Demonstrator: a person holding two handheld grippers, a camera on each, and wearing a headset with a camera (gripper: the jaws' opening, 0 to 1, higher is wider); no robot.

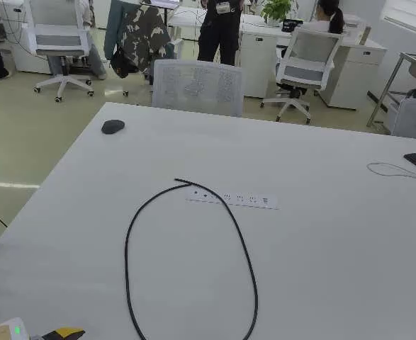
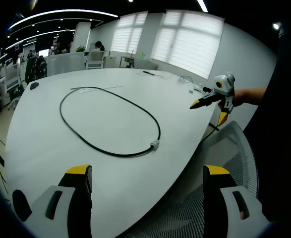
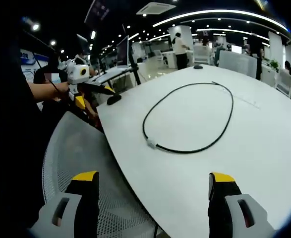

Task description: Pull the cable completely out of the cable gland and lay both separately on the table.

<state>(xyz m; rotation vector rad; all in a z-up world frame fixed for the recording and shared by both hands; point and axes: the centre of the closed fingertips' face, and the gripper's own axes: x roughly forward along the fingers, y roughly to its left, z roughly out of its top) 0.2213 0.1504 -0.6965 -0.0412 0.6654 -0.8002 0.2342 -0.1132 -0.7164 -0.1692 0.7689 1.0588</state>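
Lying looped on white table, thin black cable carries small pale cable gland at near end, not separated. Left tongs, right tongs apart, empty, short of table edge. Whole pull left.

Open-plan office: white desks, mesh swivel chairs, window blinds, strip lights.

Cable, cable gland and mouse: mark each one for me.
cable [image 1: 127, 248], head view, left side of its loop.
cable gland [image 2: 154, 145], left gripper view, its pale body at the cable's end.
mouse [image 1: 113, 126], head view, middle of its top.
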